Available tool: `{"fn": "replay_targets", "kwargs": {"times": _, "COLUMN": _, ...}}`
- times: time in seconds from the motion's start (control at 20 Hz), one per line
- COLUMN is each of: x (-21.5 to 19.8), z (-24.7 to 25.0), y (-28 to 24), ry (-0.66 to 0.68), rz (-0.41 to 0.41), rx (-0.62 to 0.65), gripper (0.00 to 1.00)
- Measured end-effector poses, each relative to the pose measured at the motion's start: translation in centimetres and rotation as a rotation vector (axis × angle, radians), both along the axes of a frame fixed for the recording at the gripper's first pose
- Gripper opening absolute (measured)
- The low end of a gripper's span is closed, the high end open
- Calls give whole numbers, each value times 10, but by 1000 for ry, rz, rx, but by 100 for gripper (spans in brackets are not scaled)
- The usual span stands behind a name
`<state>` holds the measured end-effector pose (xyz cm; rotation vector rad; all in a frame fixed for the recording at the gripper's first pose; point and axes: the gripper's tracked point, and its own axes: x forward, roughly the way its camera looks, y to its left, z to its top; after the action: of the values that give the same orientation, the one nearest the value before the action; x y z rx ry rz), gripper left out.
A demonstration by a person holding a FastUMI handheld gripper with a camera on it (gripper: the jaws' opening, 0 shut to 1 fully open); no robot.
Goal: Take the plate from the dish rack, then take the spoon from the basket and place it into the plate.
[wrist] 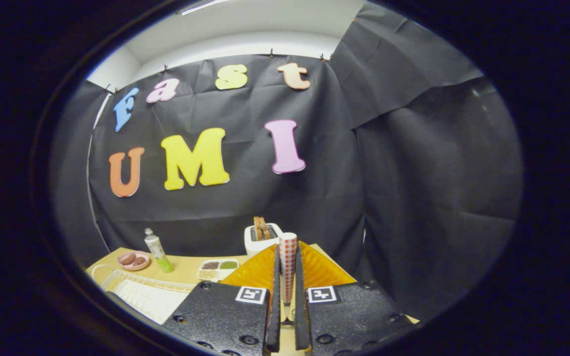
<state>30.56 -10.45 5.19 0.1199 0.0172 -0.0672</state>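
The gripper (287,301) is pinching a spoon with a red-and-white checked handle (288,264): both fingers press on its sides, their tips close together with only the spoon between them. The spoon's long axis runs straight along the fingers — the checked handle stands up past the tips, pointing away, while a thin metal stem drops back between the fingers toward the near side. The bowl end cannot be made out.

Just behind the spoon and the fingertips lies a ribbed amber-yellow plastic plate (255,271), spreading to the left and right of the fingers, on the pale wooden table (186,269). So the plate sits directly ahead of and under the tips, very near; by my reading the spoon is already out of the basket and the step in hand is setting it down into the plate. What that turns on is the spoon's attitude: it is carried nearly end-on, so it likely needs lowering before release or it may topple off the rim.

Farther off stand a white toaster with brown slices in its slots (261,235), a small divided white tray of seeds or spices (218,268), a clear bottle with green liquid (158,251) and a pink dish holding brown pieces (133,260). To the near left lies a white slatted dish rack (141,292).
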Motion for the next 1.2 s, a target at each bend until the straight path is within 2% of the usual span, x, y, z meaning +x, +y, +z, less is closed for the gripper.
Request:
{"fn": "replay_targets", "kwargs": {"times": 0.2, "x": -51, "z": 29, "y": 45, "ry": -40, "rz": 56, "rx": -3, "gripper": 17}}
{"fn": "replay_targets", "kwargs": {"times": 0.45, "x": -113, "z": 46, "y": 98, "ry": -113, "rz": 102, "rx": 110, "gripper": 17}}
{"fn": "replay_targets", "kwargs": {"times": 0.9, "x": -190, "z": -14, "y": 203, "ry": -75, "rz": 245, "rx": 22, "gripper": 17}}
{"fn": "replay_targets", "kwargs": {"times": 1.2, "x": -224, "z": -90, "y": 258, "ry": -18, "rz": 331, "rx": -74, "gripper": 18}}
